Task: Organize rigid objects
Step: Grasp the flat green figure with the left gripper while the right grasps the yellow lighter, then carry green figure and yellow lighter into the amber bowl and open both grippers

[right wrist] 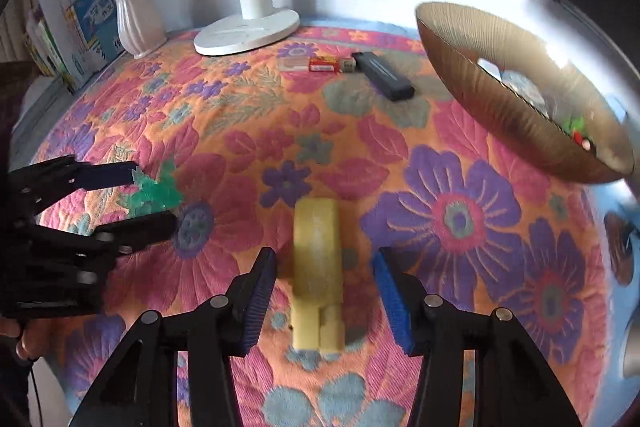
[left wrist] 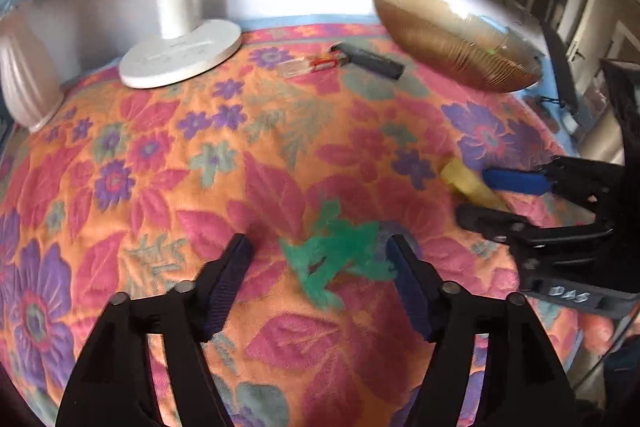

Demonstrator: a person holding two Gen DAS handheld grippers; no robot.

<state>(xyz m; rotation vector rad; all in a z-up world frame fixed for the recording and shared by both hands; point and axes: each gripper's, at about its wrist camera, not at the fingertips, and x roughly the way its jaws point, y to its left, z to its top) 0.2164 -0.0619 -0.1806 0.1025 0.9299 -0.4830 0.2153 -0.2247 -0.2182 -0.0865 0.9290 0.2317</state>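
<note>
Both grippers spread wide: the left gripper [left wrist: 320, 255] straddles the green toy [left wrist: 340, 259], the right gripper [right wrist: 324, 271] brackets the yellow block [right wrist: 318, 267]. Block looks stiff and light; pinch its flat long sides, then off to the bronze bowl [right wrist: 500, 115] beyond it.

Items I logged by surface:
- Tablecloth [right wrist: 248, 131]: quilted floral cloth, matt, stitched in relief.
- Green piece [left wrist: 340, 259]: translucent, glossy plastic by its look.
- Yellow block [right wrist: 318, 267]: smooth, waxy, dull sheen; I could not tell the material.
- Bowl [right wrist: 500, 107], far right: finely ribbed, bronze-toned, shiny inside.
- Lamp base [right wrist: 248, 33], far side: smooth white plastic, satin.
- Vase [right wrist: 138, 23], far left: ribbed, pale, glazed.
- Black bar [right wrist: 384, 71]: matt black plastic.
- Left gripper [left wrist: 320, 263] and right gripper [right wrist: 324, 275]: matt black plastic arms, blue ridged pads [right wrist: 258, 303], metal pivot pins.
</note>
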